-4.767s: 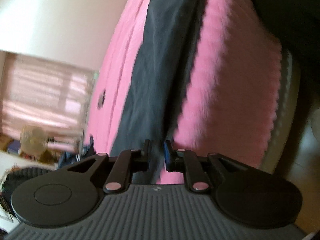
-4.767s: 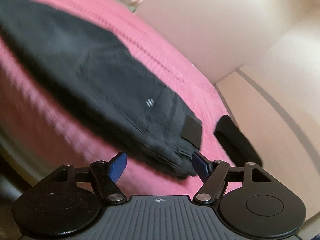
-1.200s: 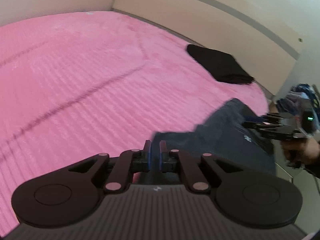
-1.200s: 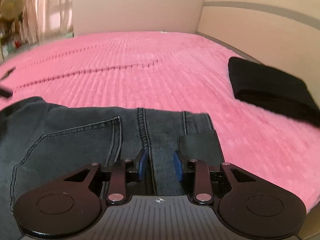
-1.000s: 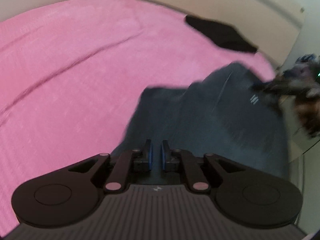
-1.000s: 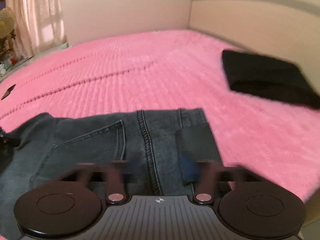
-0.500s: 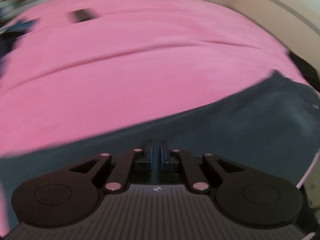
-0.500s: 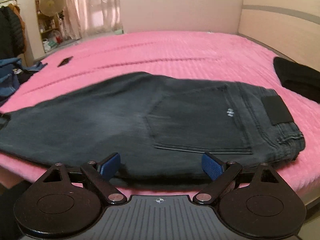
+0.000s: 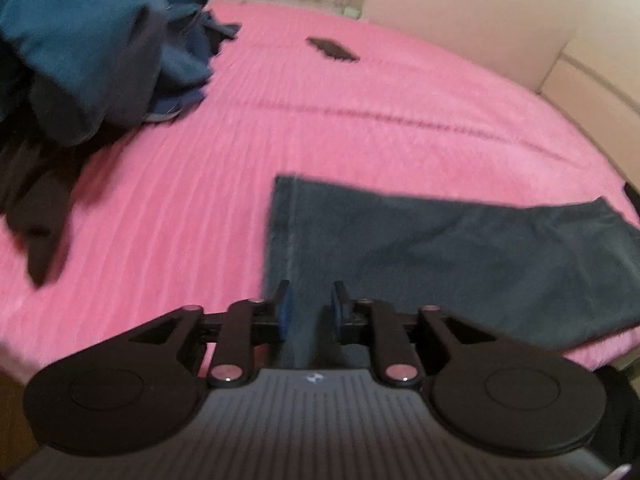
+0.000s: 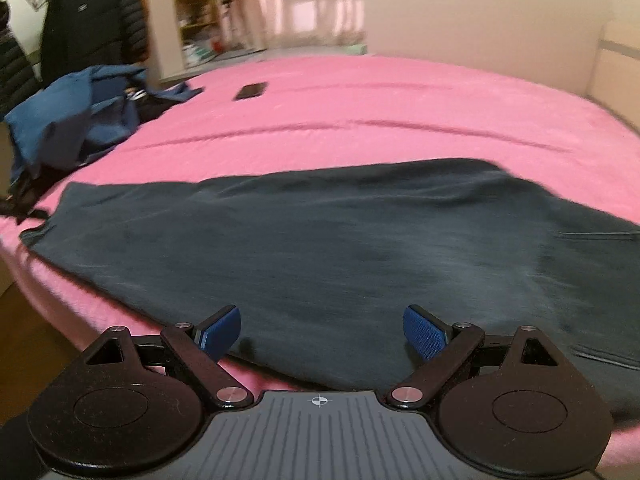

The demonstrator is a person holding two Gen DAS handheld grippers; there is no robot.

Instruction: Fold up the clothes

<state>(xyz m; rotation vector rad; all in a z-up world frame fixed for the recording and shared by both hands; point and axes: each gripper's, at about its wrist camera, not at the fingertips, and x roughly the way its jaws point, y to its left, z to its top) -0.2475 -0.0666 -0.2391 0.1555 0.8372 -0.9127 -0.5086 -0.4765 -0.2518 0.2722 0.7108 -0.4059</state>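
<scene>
Dark grey jeans (image 10: 320,248) lie spread flat across the near side of the pink bed (image 10: 400,100). In the left wrist view one leg end (image 9: 440,252) stretches right from its hem. My left gripper (image 9: 310,308) is at the bed's near edge, its jaws a narrow gap apart with a strip of the jeans' hem between them. My right gripper (image 10: 322,332) hovers over the near edge of the jeans, wide open with nothing between its blue pads (image 10: 420,332).
A pile of blue clothes (image 9: 80,40) (image 10: 72,120) sits at the bed's left end, with a black garment (image 9: 36,208) beside it. A small flat black object (image 9: 332,48) (image 10: 250,90) lies farther back. Dark jackets (image 10: 92,16) hang at left. The headboard (image 9: 592,76) is at right.
Both grippers brought the jeans down and laid them flat on the bed. The right gripper let go and opened wide. The left view swung toward the hem, its jaws slightly wider apart.
</scene>
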